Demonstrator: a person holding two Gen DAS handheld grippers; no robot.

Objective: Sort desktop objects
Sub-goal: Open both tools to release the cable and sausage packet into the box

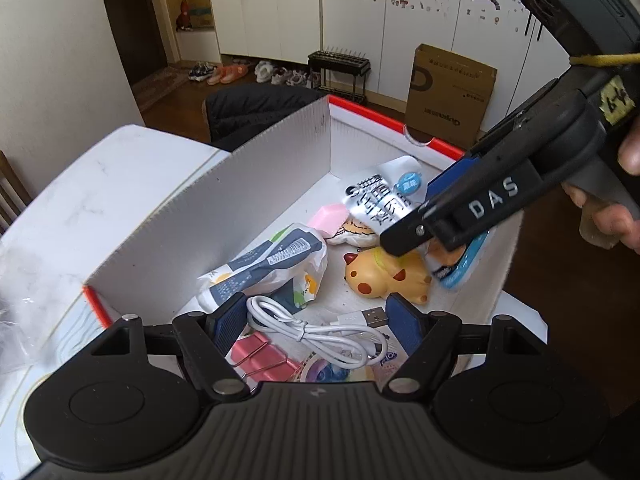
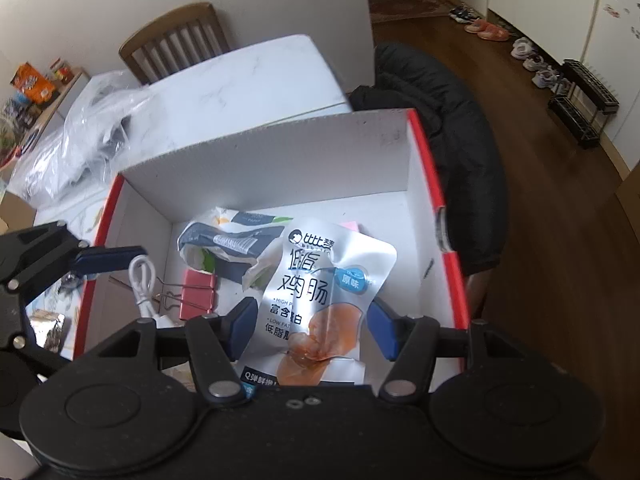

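Right wrist view: silver sausage pouch (image 2: 320, 292) lies between the fingers of the right gripper (image 2: 314, 330), jaws spread wide, pads (image 2: 244, 320) clear of its edges, so nothing is grasped; pouch sits inside the red-rimmed box (image 2: 436, 184). Risk, as a judgement: the slick foil may slide or buckle when the jaws close, or drag the toy (image 1: 384, 276) beneath it. Left gripper (image 1: 316, 322) hovers with jaws parted above the white USB cable (image 1: 320, 336), just ahead of the pink binder clip (image 1: 256, 356). Right tool reaches in steeply from the far side, hand (image 1: 612, 208) on its handle.
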